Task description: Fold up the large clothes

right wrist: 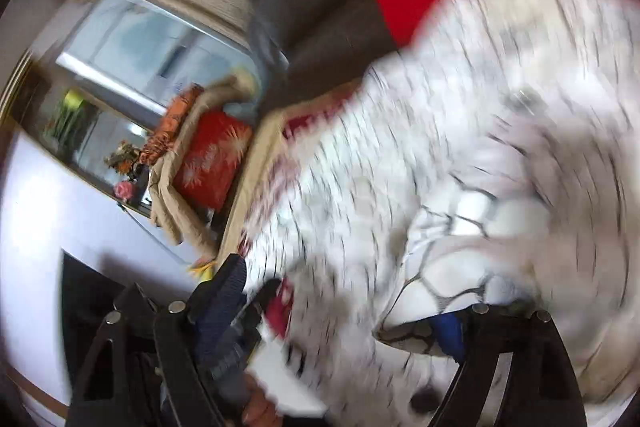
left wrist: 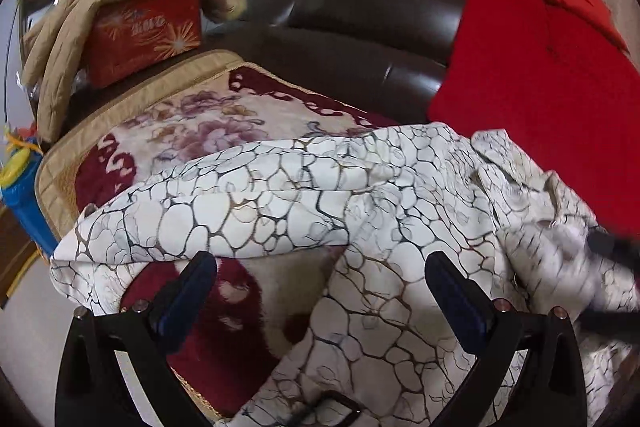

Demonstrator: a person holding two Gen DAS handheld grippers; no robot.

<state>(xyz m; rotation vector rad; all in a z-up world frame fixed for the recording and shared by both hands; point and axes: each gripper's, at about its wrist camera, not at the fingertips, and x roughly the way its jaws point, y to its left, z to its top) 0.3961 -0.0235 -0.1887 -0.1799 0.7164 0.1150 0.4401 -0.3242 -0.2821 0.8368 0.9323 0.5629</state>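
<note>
A large white garment [left wrist: 288, 187] with a dark crackle pattern lies spread over a floral red and cream sofa cover [left wrist: 192, 123]. My left gripper [left wrist: 320, 267] is open and empty just above the garment's near part, its fingers apart on either side of a fold. The right gripper shows blurred at the right edge of the left wrist view [left wrist: 608, 247], against the cloth. In the right wrist view the garment [right wrist: 460, 167] is motion-blurred and cloth drapes over the right finger [right wrist: 448, 331]; the right gripper [right wrist: 344, 291] has its fingers apart.
A dark brown leather sofa back [left wrist: 360, 27] stands behind. A red cloth [left wrist: 540, 67] hangs over it at the right. A red box [left wrist: 144, 35] under beige quilting sits at the left. A blue and yellow toy [left wrist: 20, 195] is at the left edge.
</note>
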